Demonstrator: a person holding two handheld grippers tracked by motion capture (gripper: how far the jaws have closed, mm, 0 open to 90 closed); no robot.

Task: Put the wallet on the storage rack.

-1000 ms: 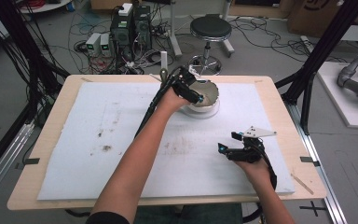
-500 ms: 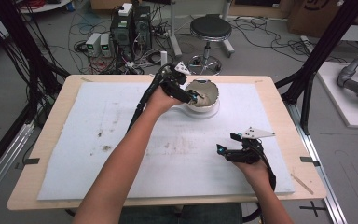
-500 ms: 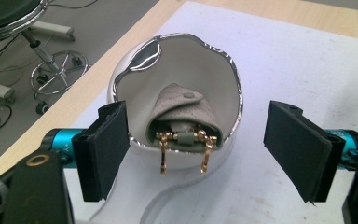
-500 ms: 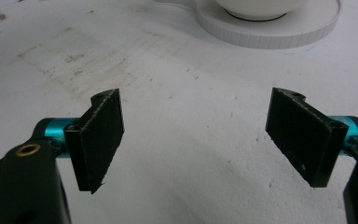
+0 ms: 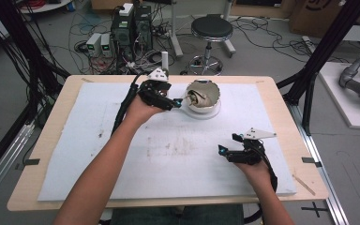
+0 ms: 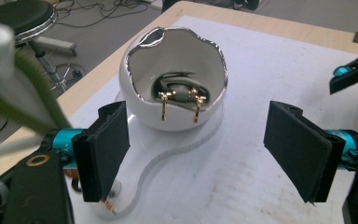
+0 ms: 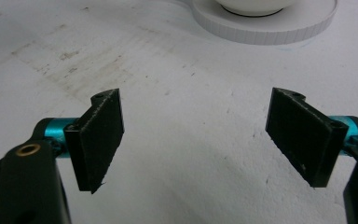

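The left gripper (image 5: 177,102) has drawn back from the white bowl (image 5: 203,97), jaws spread, empty, just beside it. The right gripper (image 5: 226,145), released, hovers nearer the person.

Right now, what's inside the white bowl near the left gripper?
Inside the white bowl, with its mirror-like lining, lies a small dark piece with two gold prongs. The bowl's front wall hides whatever lies lower down.
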